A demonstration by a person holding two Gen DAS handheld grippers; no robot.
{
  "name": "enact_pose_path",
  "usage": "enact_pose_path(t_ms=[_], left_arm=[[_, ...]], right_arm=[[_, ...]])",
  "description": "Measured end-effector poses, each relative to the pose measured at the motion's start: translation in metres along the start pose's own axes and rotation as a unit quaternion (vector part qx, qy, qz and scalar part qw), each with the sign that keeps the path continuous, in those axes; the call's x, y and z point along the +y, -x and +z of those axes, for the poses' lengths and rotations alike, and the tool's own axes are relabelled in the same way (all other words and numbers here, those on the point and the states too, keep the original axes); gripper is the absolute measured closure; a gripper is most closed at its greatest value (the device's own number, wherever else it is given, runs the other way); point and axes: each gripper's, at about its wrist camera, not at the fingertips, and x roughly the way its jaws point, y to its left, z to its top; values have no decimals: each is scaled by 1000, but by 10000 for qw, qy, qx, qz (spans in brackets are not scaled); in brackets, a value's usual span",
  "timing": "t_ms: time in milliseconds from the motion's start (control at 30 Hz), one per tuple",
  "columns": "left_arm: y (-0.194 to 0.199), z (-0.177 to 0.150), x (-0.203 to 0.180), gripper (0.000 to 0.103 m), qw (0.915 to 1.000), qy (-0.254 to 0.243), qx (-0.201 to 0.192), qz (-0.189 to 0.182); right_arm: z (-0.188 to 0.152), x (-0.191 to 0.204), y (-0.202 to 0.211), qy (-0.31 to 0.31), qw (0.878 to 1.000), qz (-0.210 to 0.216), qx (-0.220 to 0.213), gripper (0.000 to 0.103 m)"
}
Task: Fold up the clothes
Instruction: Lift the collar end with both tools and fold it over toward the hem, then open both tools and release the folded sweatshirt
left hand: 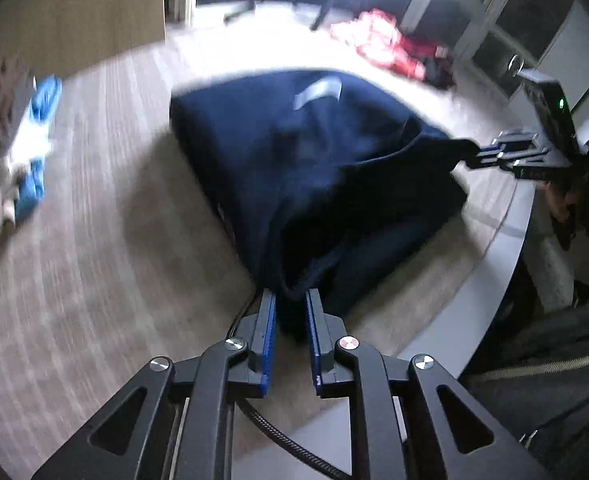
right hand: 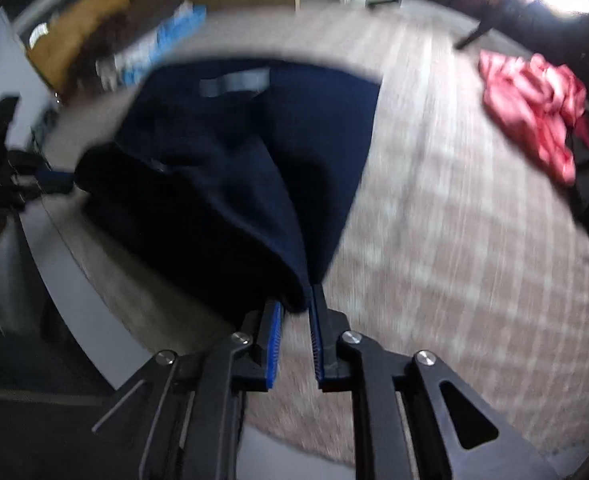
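Navy-blue soft fabric garment (left hand: 318,152) lies on the grey woven carpet (left hand: 94,220), half doubled over. Left gripper (left hand: 290,304) and right gripper (right hand: 298,304) each pinch 1 corner. Fold under way; red crumpled clothes (right hand: 534,108) beyond it look unfolded.

Both views smeared with motion blur — your table weave (left hand: 94,220) reads as streaks. Pale label (left hand: 318,94) on navy garment (left hand: 294,160) illegible. Blue-white bundle (left hand: 26,152) at far edge too blurred to identify. Pink heap (right hand: 534,112) — garment type unclear. Lower folds of navy cloth lost in shadow.
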Motion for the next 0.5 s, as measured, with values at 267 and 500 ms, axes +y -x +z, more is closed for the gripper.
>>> enact_pose_path(t_ms=[267,500], left_arm=[[77,-24,17,81,9995,135,232,-155],[42,12,13,81,9991,-294,-213,-231]], right_arm=[[-9,-13,79,-606,9950,705,-376,38],[24,-11,52,-875,9894,755,-879,57]])
